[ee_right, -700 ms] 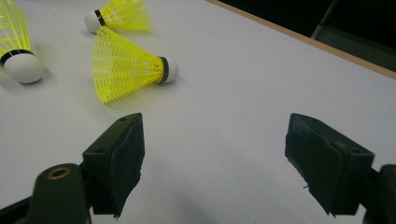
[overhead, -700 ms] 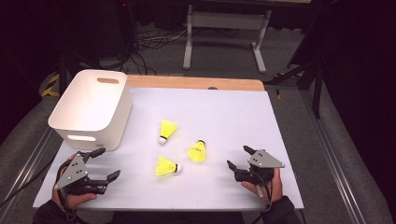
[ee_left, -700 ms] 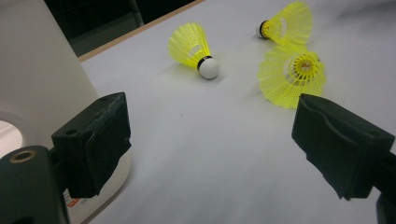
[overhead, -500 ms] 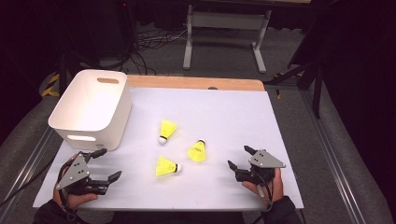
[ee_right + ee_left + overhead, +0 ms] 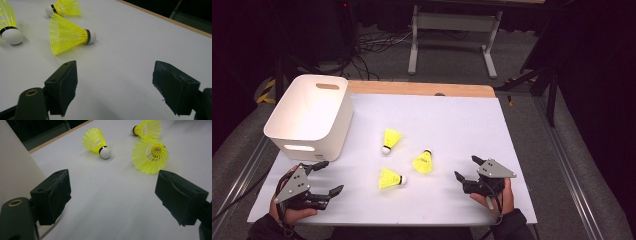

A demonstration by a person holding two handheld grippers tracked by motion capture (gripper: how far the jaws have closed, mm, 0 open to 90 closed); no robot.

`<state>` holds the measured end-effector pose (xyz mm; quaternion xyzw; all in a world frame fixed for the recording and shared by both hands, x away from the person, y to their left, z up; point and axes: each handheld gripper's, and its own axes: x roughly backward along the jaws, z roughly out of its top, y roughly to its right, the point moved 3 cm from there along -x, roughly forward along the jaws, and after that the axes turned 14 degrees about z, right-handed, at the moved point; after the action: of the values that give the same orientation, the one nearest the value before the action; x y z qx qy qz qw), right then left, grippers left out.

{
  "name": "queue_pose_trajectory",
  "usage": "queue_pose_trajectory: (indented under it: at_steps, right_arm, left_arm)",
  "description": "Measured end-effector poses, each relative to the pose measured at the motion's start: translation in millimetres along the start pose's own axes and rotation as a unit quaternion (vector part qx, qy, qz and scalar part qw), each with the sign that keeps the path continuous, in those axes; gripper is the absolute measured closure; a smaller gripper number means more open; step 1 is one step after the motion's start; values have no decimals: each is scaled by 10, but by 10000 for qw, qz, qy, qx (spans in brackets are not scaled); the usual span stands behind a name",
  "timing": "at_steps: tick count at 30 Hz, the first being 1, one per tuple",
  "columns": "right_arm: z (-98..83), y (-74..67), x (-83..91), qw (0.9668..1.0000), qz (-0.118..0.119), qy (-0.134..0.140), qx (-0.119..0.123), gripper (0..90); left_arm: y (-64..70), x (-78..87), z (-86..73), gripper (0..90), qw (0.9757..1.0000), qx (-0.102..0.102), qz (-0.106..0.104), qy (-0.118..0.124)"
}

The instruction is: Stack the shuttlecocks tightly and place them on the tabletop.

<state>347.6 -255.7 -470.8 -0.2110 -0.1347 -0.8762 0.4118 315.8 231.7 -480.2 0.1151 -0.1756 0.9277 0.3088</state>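
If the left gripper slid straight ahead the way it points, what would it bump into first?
Probably the nearest shuttlecock, lying just ahead between the open jaws of the left gripper, toward the right one. Only bare white mat lies before it. Depth is hard to judge, so it might just slip past.

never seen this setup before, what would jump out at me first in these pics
Three bright yellow shuttlecocks lie loose mid-table on the white sheet: one farthest back, one to its right, one nearest the person. A white bin with handle slots stands at the table's left rear. The left gripper and the right gripper rest near the front edge, jaws open, holding nothing.
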Motion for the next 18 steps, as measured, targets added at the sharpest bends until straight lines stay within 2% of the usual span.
queue_pose_trajectory:
  at_steps: [3, 9, 11, 18]
  right_arm:
    - [-13, 1, -3, 10000, 7, -37, -15, 212]
    - [-18, 1, -29, 10000, 42, -85, 11, 212]
    - [-19, -8, -42, 9999, 62, -112, 21, 212]
    - [-27, -19, -43, 9999, 97, -140, 28, 213]
  left_arm:
    - [9, -30, 47, 152, 9999, 70, -75, -11]
    - [72, -163, 212, 153, 9999, -38, -127, -34]
    - [101, -243, 271, 152, 9997, -141, -188, -58]
    - [162, -542, 514, 137, 9992, -271, -284, -102]
